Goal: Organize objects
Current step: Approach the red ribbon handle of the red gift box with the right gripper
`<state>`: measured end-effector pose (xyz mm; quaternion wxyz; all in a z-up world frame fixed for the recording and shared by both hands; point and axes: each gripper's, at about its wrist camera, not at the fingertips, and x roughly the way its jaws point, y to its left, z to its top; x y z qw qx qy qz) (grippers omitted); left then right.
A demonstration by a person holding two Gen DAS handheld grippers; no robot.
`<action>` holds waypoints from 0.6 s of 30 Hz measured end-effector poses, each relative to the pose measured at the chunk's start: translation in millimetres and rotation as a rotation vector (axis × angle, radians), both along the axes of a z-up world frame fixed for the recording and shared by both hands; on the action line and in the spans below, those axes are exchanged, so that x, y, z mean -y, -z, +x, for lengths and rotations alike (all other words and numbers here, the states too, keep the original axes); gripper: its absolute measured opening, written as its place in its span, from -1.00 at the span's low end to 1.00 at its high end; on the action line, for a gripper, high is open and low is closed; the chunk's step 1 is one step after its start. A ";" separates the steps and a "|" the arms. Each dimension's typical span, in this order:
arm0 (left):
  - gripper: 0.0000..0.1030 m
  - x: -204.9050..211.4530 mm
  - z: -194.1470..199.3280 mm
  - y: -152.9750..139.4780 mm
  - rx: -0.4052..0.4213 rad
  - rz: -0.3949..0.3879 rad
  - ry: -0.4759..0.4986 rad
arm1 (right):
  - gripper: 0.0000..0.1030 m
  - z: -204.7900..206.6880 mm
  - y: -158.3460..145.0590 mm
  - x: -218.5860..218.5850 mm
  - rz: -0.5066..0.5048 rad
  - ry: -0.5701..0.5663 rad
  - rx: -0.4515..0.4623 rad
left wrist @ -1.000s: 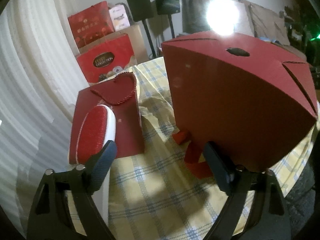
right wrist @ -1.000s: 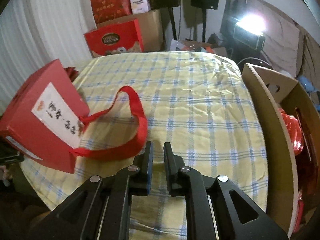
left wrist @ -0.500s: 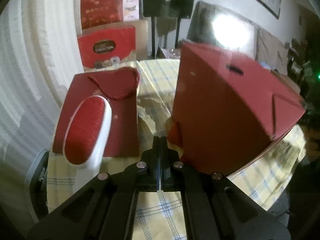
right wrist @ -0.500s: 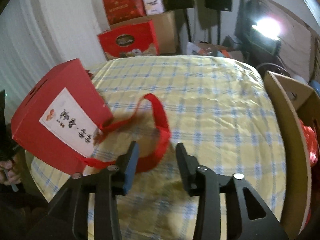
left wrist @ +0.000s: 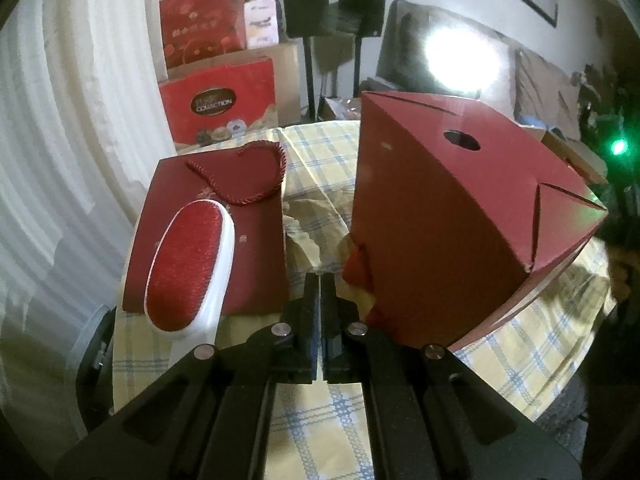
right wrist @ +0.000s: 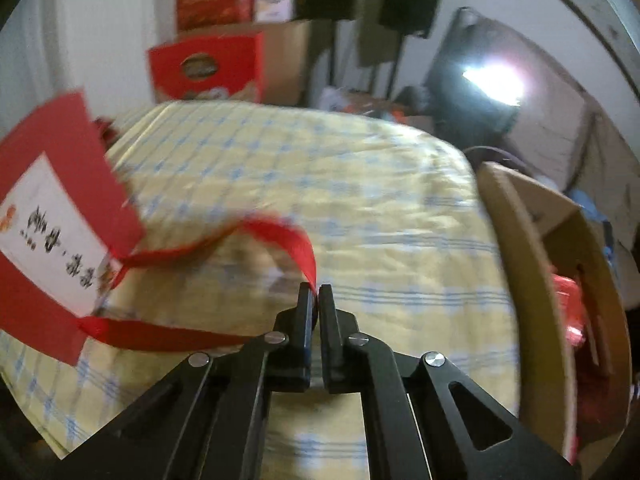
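The right gripper (right wrist: 315,290) has its jaws clamped on the red ribbon handle (right wrist: 280,236) of the red gift box (right wrist: 52,216); they have just been closing, and the ribbon now runs out from between the tips. The left gripper (left wrist: 321,280) is clenched too, pads pressed together; nothing can be seen between them, though a scrap of red ribbon (left wrist: 357,266) lies just beside its right finger, at the foot of the box.

To do this step well, the judgement is that the box should be raised by the handle gently, since the loop is caught off-centre and the box is likely to tilt or swing once the ribbon draws tight. The left gripper could steady the box wall. The open cardboard carton (right wrist: 532,264) at the table's right edge, with red packaging already inside, looks a likely place for it, though that is only a guess.

Both grippers point steeply down toward the checked tablecloth (right wrist: 360,200). From the left wrist, the box stands close on the right, its dark underside turned to the camera. To the left, a lint brush (left wrist: 188,264) with a red pad rests on a flat red paper bag (left wrist: 256,256) with a cord handle. Beyond the table stand stacked red gift boxes (left wrist: 218,100) and two black speakers (left wrist: 306,6).
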<state>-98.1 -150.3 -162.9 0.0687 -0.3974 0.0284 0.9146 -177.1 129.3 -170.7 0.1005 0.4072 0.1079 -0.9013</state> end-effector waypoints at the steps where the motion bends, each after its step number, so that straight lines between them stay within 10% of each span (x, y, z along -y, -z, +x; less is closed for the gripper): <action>1: -0.95 -1.4 0.3 0.5 -0.002 -0.010 0.002 | -0.97 2.2 -6.4 -9.0 0.000 0.027 -0.022; 5: -0.47 -13.6 6.1 3.2 -0.004 -0.060 0.053 | -0.97 9.5 -30.8 -36.3 -0.015 0.089 -0.087; 18: 0.23 -58.6 8.6 -1.8 -0.055 -0.145 0.134 | -0.96 10.9 -57.3 -104.3 -0.036 0.242 -0.136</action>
